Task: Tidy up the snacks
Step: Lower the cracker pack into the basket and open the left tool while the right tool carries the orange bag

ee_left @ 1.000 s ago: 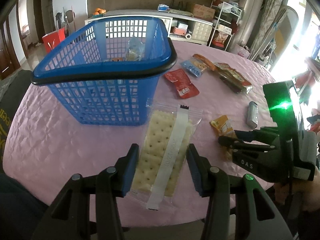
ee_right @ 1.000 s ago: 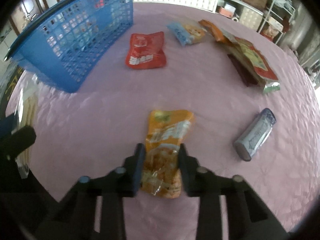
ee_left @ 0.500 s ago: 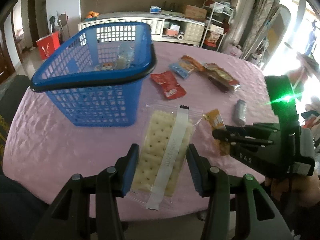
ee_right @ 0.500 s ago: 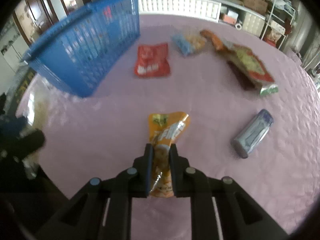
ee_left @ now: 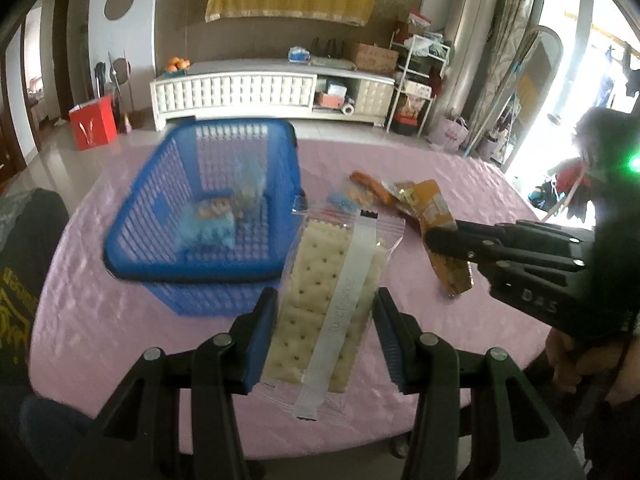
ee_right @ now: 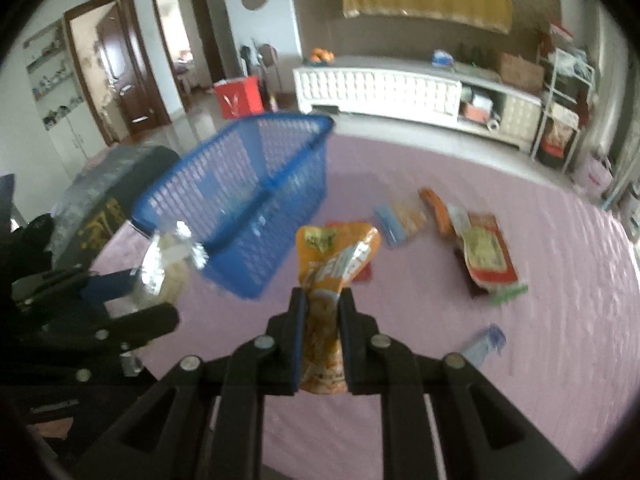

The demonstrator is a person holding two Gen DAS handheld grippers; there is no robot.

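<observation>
My left gripper [ee_left: 325, 304] is shut on a clear pack of square crackers [ee_left: 332, 284] and holds it above the pink table, just right of the blue basket [ee_left: 208, 208]. The basket holds a few snack packs. My right gripper [ee_right: 323, 300] is shut on an orange snack pouch [ee_right: 334, 264], lifted off the table; it shows in the left wrist view [ee_left: 436, 216] to the right of the crackers. The basket [ee_right: 248, 200] lies ahead-left in the right wrist view.
Loose snacks lie on the pink tablecloth [ee_right: 440, 360]: a blue-and-orange pack [ee_right: 400, 218], a red-and-green pack [ee_right: 486, 254], a red pack [ee_right: 362, 274] under the pouch and a grey-blue pack [ee_right: 482, 344]. A dark chair back [ee_left: 24, 240] stands at the left.
Both grippers have risen from the table with their snacks. The right gripper closed on the orange pouch and lifted it toward the basket. The basket now sits lower in both views.
</observation>
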